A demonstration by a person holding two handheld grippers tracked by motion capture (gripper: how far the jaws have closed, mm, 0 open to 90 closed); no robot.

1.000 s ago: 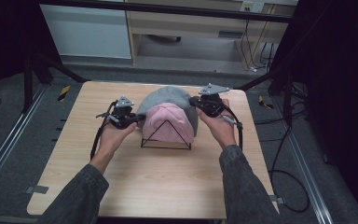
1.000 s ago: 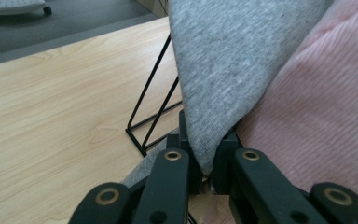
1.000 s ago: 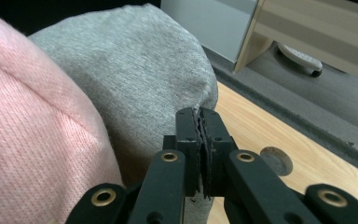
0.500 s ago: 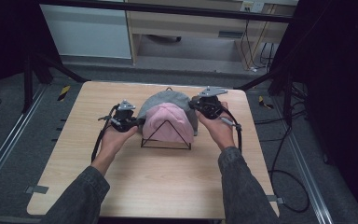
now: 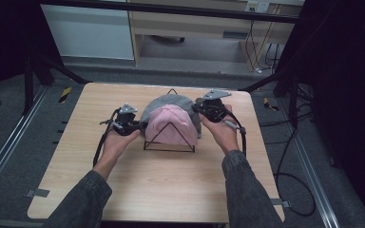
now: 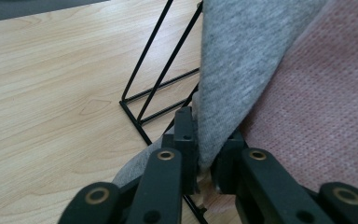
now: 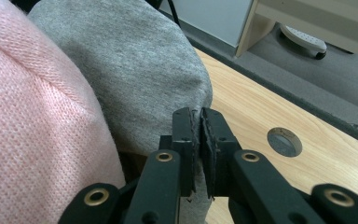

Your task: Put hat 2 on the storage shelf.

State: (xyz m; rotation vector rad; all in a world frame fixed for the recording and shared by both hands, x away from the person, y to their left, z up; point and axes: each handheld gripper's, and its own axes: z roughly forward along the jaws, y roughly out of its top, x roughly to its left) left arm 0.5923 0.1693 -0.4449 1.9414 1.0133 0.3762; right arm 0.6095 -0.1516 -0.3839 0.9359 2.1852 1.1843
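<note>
A grey cloth (image 5: 168,102) and a pink knitted cloth (image 5: 171,124) hang over a black wire rack (image 5: 168,140) at the middle of the table. My left gripper (image 5: 140,126) is at the rack's left side. In the left gripper view its jaws are shut on the grey cloth's edge (image 6: 223,107), with the pink cloth (image 6: 321,107) to the right. My right gripper (image 5: 198,110) is at the rack's right side. The right gripper view has the jaws pressed together on the grey cloth's edge (image 7: 144,79), beside the pink cloth (image 7: 32,121).
The wooden table (image 5: 138,190) has bare room in front of the rack and to both sides. A round grey hole (image 7: 284,142) is set in the tabletop near the right gripper. Cables (image 5: 285,161) trail off the table's right edge. Shelving (image 5: 195,28) stands behind the table.
The grey cloth has been drawn backward, off the front of the pink one, so more pink shows. Both hands have moved slightly toward the near edge.
</note>
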